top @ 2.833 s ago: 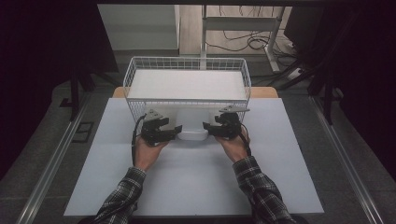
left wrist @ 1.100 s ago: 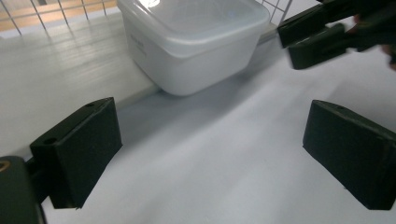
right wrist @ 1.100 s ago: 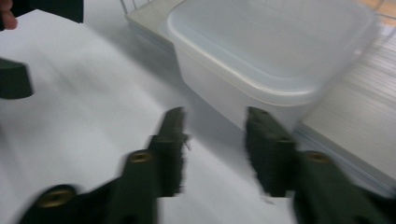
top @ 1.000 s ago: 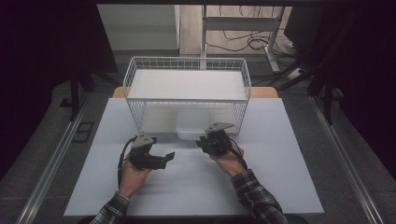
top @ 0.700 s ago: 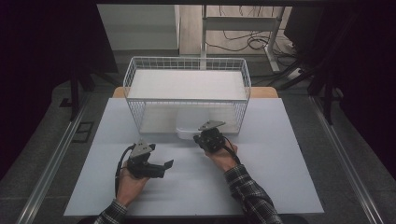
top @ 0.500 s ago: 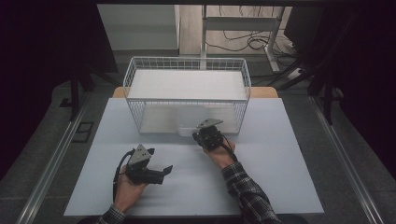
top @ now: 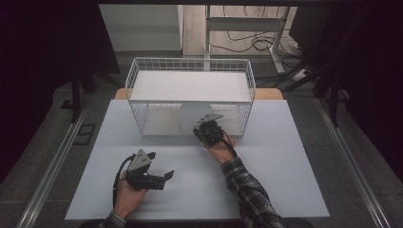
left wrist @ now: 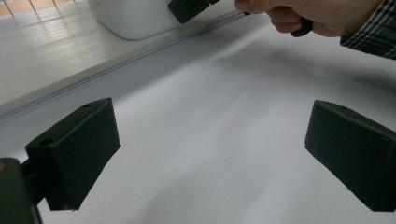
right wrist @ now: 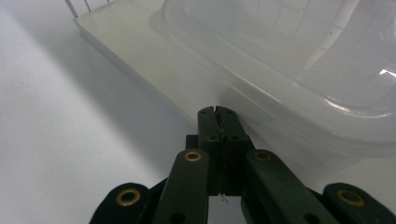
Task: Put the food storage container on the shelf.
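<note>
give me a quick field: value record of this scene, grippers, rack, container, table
left gripper: open, jaws spread wide, held low over the table near the person's side, nothing between them
right gripper: shut, jaws pressed together, nothing visibly between them, tips at the container's edge
wire rack: white, two levels, at the table's far side
container: translucent white, on the rack's lower shelf, at its front edge
table: white top
person: plaid sleeve on the right arm
</note>
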Demonstrator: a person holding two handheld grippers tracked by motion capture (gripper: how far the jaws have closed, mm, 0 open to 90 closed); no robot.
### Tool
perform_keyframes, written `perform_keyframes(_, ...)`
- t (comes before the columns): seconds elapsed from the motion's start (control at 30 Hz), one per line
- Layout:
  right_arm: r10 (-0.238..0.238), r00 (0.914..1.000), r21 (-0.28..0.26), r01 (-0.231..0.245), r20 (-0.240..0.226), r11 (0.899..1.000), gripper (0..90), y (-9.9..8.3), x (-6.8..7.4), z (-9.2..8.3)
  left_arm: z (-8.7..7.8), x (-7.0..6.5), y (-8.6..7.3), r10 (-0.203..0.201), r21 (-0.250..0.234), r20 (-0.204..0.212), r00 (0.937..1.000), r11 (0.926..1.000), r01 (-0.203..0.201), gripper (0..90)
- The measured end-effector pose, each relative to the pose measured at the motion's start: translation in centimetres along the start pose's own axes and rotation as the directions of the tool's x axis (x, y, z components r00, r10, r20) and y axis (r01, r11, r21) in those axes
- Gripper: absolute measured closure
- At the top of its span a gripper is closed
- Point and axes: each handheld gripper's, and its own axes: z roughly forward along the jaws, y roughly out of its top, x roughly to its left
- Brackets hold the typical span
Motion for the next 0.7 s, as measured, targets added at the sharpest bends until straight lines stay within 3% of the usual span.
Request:
perform_keyframes(0.2,-0.015,0.9997,0.006,0.015,-0.021,1.000,85.2,0.1,0.4,-1.0,-0.1,0.3,-0.1,-0.007,0.000,0.004,1.0000,1.0000,0.007,2.3)
perform_keyframes(0.23,-0.012,0.9993,0.006,0.012,-0.036,1.000,77.4,0.0,0.7,-1.5,-0.1,0.4,-0.1,-0.006,0.007,-0.004,1.0000,1.0000,0.006,2.4)
perform_keyframes(0.27,-0.012,0.9993,0.006,0.012,-0.036,1.000,77.4,0.0,0.7,-1.5,-0.1,0.4,-0.1,-0.006,0.007,-0.004,1.0000,1.0000,0.006,2.5)
perform_keyframes(0.33,-0.026,0.9988,0.006,0.026,-0.041,1.000,69.1,-0.1,1.0,-2.1,0.0,0.4,-0.2,0.002,0.018,-0.011,0.9999,0.9998,-0.002,2.6)
perform_keyframes(0.4,-0.036,0.9981,-0.008,0.036,-0.051,0.999,56.2,-0.2,1.4,-3.1,0.0,0.3,-0.2,0.005,0.023,-0.009,1.0000,0.9997,-0.004,2.6)
perform_keyframes(0.43,-0.036,0.9981,-0.008,0.036,-0.051,0.999,56.2,-0.2,1.4,-3.1,0.0,0.3,-0.2,0.005,0.023,-0.009,1.0000,0.9997,-0.004,2.6)
perform_keyframes(0.47,-0.045,0.9975,-0.016,0.044,-0.055,0.999,46.7,-0.3,1.6,-3.7,0.0,0.3,-0.2,0.007,0.025,-0.006,1.0000,0.9997,-0.007,2.6)
perform_keyframes(0.5,-0.045,0.9975,-0.016,0.044,-0.055,0.999,46.7,-0.3,1.6,-3.7,0.0,0.3,-0.2,0.007,0.025,-0.006,1.0000,0.9997,-0.007,2.6)
perform_keyframes(0.53,-0.051,0.9970,-0.023,0.050,-0.058,0.999,39.4,-0.4,1.7,-4.3,0.0,0.3,-0.3,0.007,0.025,-0.004,1.0000,0.9997,-0.007,2.6)
perform_keyframes(0.57,-0.051,0.9970,-0.023,0.050,-0.058,0.999,39.4,-0.4,1.7,-4.3,0.0,0.3,-0.3,0.007,0.025,-0.004,1.0000,0.9997,-0.007,2.6)
perform_keyframes(0.67,-0.063,0.9957,-0.043,0.061,-0.067,0.997,25.4,-0.6,2.0,-5.4,-0.1,0.3,-0.4,0.004,0.025,-0.001,1.0000,0.9997,-0.004,2.6)
perform_keyframes(0.7,-0.063,0.9957,-0.043,0.061,-0.067,0.997,25.4,-0.6,2.0,-5.4,-0.1,0.2,-0.4,0.002,0.024,0.000,1.0000,0.9997,-0.002,2.6)
